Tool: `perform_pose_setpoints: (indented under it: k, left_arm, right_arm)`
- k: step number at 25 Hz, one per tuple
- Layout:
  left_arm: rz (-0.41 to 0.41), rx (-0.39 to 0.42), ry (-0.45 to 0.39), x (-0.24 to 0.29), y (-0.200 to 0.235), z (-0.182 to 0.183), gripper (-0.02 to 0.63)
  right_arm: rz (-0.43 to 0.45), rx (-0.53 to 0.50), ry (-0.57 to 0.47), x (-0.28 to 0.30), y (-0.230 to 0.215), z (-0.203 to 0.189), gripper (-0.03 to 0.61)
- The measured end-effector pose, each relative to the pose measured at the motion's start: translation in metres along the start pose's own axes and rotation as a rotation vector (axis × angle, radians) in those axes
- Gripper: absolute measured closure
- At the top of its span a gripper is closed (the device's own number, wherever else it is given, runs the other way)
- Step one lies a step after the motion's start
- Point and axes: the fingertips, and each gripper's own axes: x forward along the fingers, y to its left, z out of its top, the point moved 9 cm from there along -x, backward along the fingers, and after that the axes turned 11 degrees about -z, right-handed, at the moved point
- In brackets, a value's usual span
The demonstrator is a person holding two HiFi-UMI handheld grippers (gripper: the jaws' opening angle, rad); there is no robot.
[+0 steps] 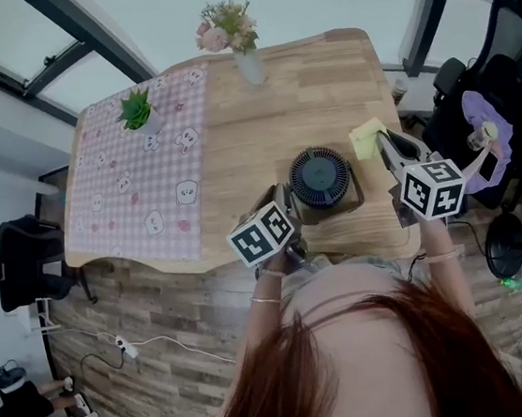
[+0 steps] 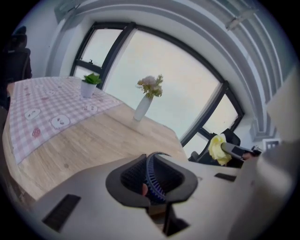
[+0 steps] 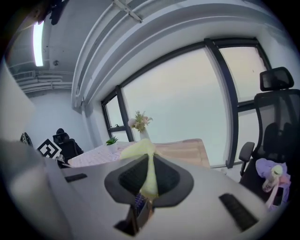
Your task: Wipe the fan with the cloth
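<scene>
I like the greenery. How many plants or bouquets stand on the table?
2: a potted green plant on the checked tablecloth, and a vase of flowers on bare wood at the far edge of the table. None seems hidden.

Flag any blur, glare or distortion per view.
Head view: sharp, but fisheye bows the table edges. Left gripper view: dark round vignette, and the fan rim up close is soft. Right gripper view: window blown out, cloth soft.

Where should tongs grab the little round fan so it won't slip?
Probably take the fan by its ribbed rim, from the near side, where the left tongs pinch it: the rim is thin enough to fit between them; the round body looks too wide.
</scene>
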Motion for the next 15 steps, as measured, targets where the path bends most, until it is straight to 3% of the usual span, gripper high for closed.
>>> perform_pose_setpoints:
  k: [4,6,11,15]
  left_arm:
    - [-0.084,0.082,-0.111,-0.012,-0.019,0.038,0.571]
    - [-0.109,0.160,-0.161,-0.019,-0.031,0.056,0.574]
    - [-0.103,0.402,-0.281,-0.043,-0.061,0.089,0.580]
    - [-0.099,0.464,-0.365,-0.063,-0.076,0.099,0.583]
  right_arm:
    - [0.035,-0.041,-0.099,-0.004,0.012,0.018,0.551]
    - [0.041,-0.070,-0.142,-0.007,0.016,0.026,0.551]
    - [0.069,-0.034,-0.210,-0.018,0.023,0.042,0.551]
    - [0.080,-0.006,-0.252,-0.027,0.025,0.049,0.551]
